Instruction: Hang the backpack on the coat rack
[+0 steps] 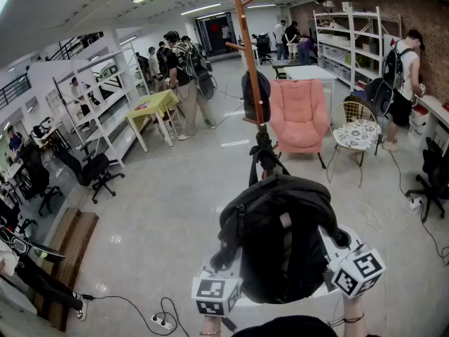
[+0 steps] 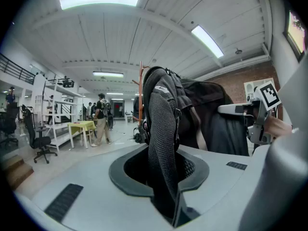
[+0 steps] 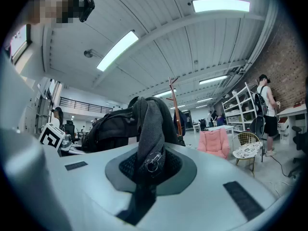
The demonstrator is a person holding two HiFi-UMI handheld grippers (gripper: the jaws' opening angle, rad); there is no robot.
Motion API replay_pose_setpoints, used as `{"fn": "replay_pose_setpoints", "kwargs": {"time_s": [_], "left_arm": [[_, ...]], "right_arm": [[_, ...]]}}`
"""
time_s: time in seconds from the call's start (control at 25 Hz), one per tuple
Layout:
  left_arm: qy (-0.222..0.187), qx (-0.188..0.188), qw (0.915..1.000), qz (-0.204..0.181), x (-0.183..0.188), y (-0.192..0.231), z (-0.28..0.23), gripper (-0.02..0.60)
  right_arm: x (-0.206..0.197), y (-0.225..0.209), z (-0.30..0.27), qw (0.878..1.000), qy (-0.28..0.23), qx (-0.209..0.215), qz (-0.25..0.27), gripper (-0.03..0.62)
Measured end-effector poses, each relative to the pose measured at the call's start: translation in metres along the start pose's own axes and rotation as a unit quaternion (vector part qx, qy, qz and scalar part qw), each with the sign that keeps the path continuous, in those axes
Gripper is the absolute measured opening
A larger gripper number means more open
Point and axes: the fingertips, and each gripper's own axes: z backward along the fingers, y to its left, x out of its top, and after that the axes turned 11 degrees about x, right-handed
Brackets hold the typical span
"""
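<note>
A black backpack (image 1: pixel 280 237) hangs in the air between my two grippers, close in front of me. My left gripper (image 1: pixel 235 269) is shut on its mesh shoulder strap (image 2: pixel 161 143). At the backpack's right side my right gripper (image 1: pixel 330 258) is shut on the other strap (image 3: pixel 149 143), where a metal buckle shows between the jaws. The wooden coat rack (image 1: pixel 250 62) stands straight ahead across the floor, with a dark bag (image 1: pixel 247 93) hanging on it. The same rack (image 3: pixel 177 112) shows behind the backpack in the right gripper view.
A pink armchair (image 1: pixel 298 114) and a round wire chair (image 1: pixel 356 133) stand right of the rack. A yellow-green table (image 1: pixel 151 107) with people beside it is at the left. White shelves (image 1: pixel 351 41) line the right wall. Cables and a power strip (image 1: pixel 161 320) lie on the floor near me.
</note>
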Motion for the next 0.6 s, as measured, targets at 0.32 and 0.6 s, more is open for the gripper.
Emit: {"fn": "replay_pose_setpoints", "kwargs": {"time_s": [0.32, 0.6], "left_arm": [[0.003, 0.000, 1.0000, 0.002, 0.001, 0.001, 0.005, 0.092], [0.006, 0.009, 0.9999, 0.004, 0.003, -0.002, 0.016, 0.092]], "right_arm": [[-0.002, 0.003, 0.003, 1.000, 0.003, 0.000, -0.001, 0.032], [-0.002, 0.005, 0.008, 1.000, 0.002, 0.005, -0.015, 0.032]]}}
